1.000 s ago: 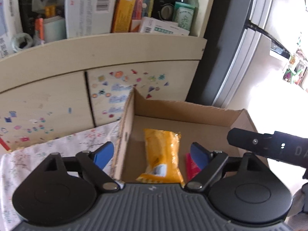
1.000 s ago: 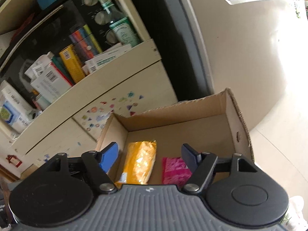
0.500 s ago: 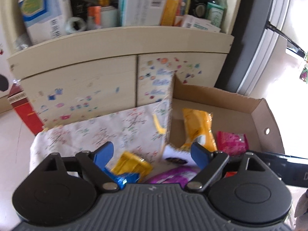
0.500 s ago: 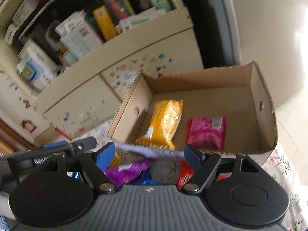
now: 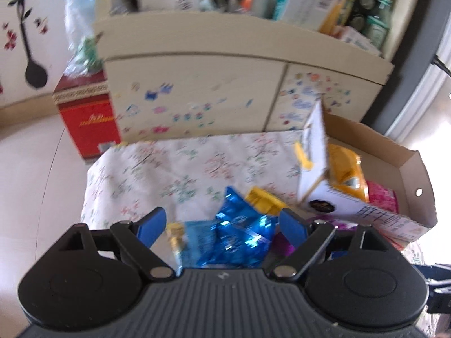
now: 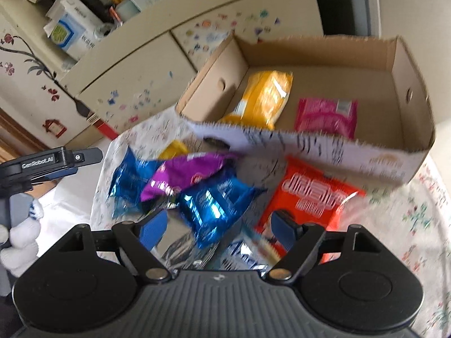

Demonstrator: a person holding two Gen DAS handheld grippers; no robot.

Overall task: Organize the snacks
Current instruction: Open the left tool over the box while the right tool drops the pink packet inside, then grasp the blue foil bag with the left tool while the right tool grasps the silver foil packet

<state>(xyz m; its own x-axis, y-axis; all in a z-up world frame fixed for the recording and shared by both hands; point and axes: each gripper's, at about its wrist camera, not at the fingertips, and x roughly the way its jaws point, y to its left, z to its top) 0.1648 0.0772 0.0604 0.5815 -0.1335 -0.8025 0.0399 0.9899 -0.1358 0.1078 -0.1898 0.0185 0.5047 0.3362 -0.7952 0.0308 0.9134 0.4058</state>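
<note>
**Snack packets heaped before an open cardboard box**

A cardboard box [image 6: 406,56] is seen standing on a surface [image 5: 174,169] covered by a floral cloth, with two packets laid flat on its floor: a yellow packet [image 6: 265,95] towards the left and a pink packet [image 6: 327,115] beside it, the two apart. Just outside the near wall of the box, a loose heap of snacks is spread on the cloth: a purple packet [image 6: 183,174] resting over blue foil packets [image 6: 208,200], and a red packet [image 6: 310,194] lying close against the box wall.

The left tongs [image 5: 222,222] are held wide apart above a blue foil packet, which is framed between the fingers but not pressed by them. The right tongs [image 6: 217,228] are opening, angled down over the heap; nothing is gripped between them. A white-gloved hand [image 6: 19,236] is visible at the left edge of the right wrist view. Behind the surface, a sticker-covered cabinet [image 5: 197,90] stacked with boxes is visible.
</note>
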